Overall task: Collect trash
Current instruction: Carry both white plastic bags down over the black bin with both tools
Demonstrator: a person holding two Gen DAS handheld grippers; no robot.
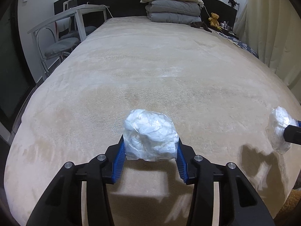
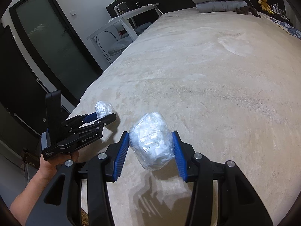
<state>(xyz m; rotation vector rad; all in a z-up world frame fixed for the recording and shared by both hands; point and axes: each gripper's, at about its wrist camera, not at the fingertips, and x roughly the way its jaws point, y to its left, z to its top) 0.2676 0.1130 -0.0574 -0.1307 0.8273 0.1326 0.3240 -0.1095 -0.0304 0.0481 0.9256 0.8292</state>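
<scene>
While both tongs hang over the near end of a beige bed (image 1: 150, 66), each carries a wad of trash.
Left gripper (image 1: 150, 148): blue pads pinch a crumpled white wad in clear plastic (image 1: 150, 133), lifted just above the blanket.
Right gripper (image 2: 150, 146): pressed onto a second plastic-wrapped wad (image 2: 150, 141), also clear of the bed.
Person: a bare hand (image 2: 54, 162) grips the left tool's handle.
Far end: folded grey bedding (image 1: 173, 12), a teddy bear (image 1: 214, 18).
</scene>
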